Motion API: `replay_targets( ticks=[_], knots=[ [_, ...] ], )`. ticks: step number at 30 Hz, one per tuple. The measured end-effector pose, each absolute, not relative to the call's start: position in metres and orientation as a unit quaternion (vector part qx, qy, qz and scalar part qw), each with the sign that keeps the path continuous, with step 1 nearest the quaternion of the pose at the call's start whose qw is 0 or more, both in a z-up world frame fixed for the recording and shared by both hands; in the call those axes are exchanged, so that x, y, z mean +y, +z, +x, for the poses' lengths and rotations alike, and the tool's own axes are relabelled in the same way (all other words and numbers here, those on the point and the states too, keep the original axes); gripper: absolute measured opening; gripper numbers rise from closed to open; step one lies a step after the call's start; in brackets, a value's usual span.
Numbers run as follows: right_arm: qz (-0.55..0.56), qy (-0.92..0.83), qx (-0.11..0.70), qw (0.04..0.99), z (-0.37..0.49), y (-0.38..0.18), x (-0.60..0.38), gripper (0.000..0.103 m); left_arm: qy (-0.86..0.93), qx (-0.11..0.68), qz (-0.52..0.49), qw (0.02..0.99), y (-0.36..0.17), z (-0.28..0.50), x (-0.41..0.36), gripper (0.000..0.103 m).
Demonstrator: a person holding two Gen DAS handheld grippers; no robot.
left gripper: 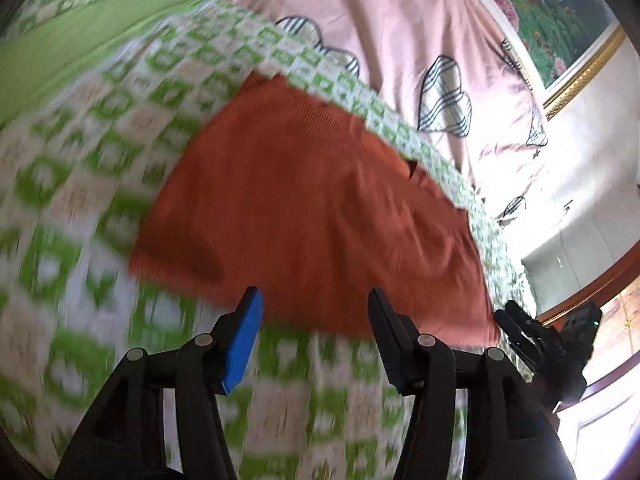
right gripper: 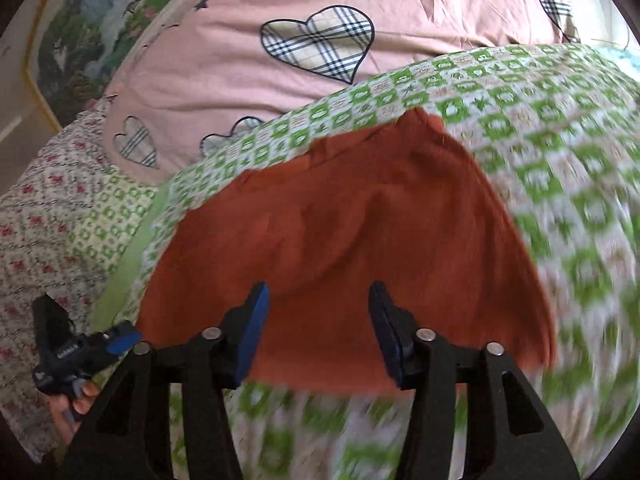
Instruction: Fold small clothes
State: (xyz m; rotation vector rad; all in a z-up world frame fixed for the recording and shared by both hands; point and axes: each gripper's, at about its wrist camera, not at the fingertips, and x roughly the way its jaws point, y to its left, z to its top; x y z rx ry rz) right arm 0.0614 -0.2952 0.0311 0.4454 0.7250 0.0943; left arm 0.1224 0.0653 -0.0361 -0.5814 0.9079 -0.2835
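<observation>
The rust-orange garment (left gripper: 312, 208) lies spread on a green-and-white checked blanket (left gripper: 100, 152), which itself lies over a pink quilt with plaid hearts (left gripper: 400, 12) on the bed. The weave looks like a fine knit; what kind of garment it is cannot be told, though a small tab or collar detail shows at its far edge in the right wrist view.

Governing relation: the garment sits dead ahead of both claws, at twelve o'clock from each. From the left claw (left gripper: 316, 320) its near hem runs across the view from nine to three o'clock, just beyond the fingertips. From the right claw (right gripper: 320, 312) the same hem crosses between the fingers, so this claw appears to be over the cloth edge, and I judge it slightly the nearer of the two. The long axis of the garment looks to run side to side, across the line of both claws.

Claw state: both are released, fingers standing well apart, nothing between them. Neither visibly touches the cloth; contact cannot be confirmed through the blur.

Pose: both tools are held low and pitched down towards the bed, side by side. The right claw shows at four o'clock in the left wrist view, off the garment's corner; the left claw, with the person's hand (right gripper: 76, 396) gripping it, shows at eight o'clock in the right wrist view, off the opposite corner.

Assessment: the garment appears flat and not yet folded. The likely next requirement is a pinch on the near hem, one claw per corner.
</observation>
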Motion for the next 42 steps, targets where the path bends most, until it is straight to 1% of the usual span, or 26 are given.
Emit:
replay_targets(
  ticks=[5,11,14,17,25,26,28,29,30,31,32,33,38,42],
  knots=[
    [0.226,0.054,0.344,0.91,0.028,0.034,-0.279,0.057,-0.124,0.438,-0.295,0.84,-0.049,0.103,0.071,0.06],
    [0.224,0.064,0.349,0.908,0.012,0.035,-0.265,0.057,-0.104,0.437,-0.343,0.825,-0.066,0.104,0.087,0.062],
    [0.224,0.068,0.353,0.906,0.009,0.032,-0.261,0.059,-0.098,0.429,-0.37,0.818,-0.074,0.112,0.093,0.062],
    [0.227,0.068,0.356,0.904,0.009,0.028,-0.261,0.061,-0.091,0.418,-0.377,0.822,-0.074,0.126,0.093,0.066],
    [0.236,0.068,0.369,0.896,0.016,0.017,-0.266,0.061,-0.05,0.388,-0.384,0.837,-0.074,0.167,0.095,0.065],
    [0.237,0.069,0.369,0.896,0.018,0.016,-0.268,0.061,-0.047,0.387,-0.382,0.838,-0.074,0.169,0.095,0.062],
    [0.239,0.07,0.367,0.896,0.02,0.016,-0.271,0.061,-0.038,0.385,-0.367,0.846,-0.071,0.175,0.092,0.048],
    [0.24,0.071,0.366,0.896,0.023,0.015,-0.273,0.061,-0.037,0.387,-0.361,0.848,-0.071,0.176,0.091,0.027],
    [0.24,0.071,0.365,0.897,0.024,0.016,-0.274,0.061,-0.043,0.392,-0.353,0.849,-0.071,0.18,0.089,0.018],
    [0.24,0.072,0.364,0.897,0.027,0.016,-0.276,0.061,-0.044,0.393,-0.348,0.85,-0.069,0.181,0.087,0.017],
    [0.24,0.073,0.362,0.898,0.029,0.017,-0.279,0.061,-0.042,0.39,-0.337,0.856,-0.065,0.181,0.084,0.012],
    [0.24,0.072,0.36,0.898,0.03,0.017,-0.281,0.061,-0.043,0.386,-0.323,0.863,-0.059,0.18,0.079,0.01],
    [0.257,0.074,0.346,0.899,0.044,0.025,-0.307,0.061,-0.092,0.349,-0.227,0.905,-0.008,0.181,0.025,0.008],
    [0.275,0.084,0.347,0.893,0.066,0.033,-0.332,0.061,-0.154,0.335,-0.158,0.916,0.016,0.181,-0.039,0.007]
  ],
)
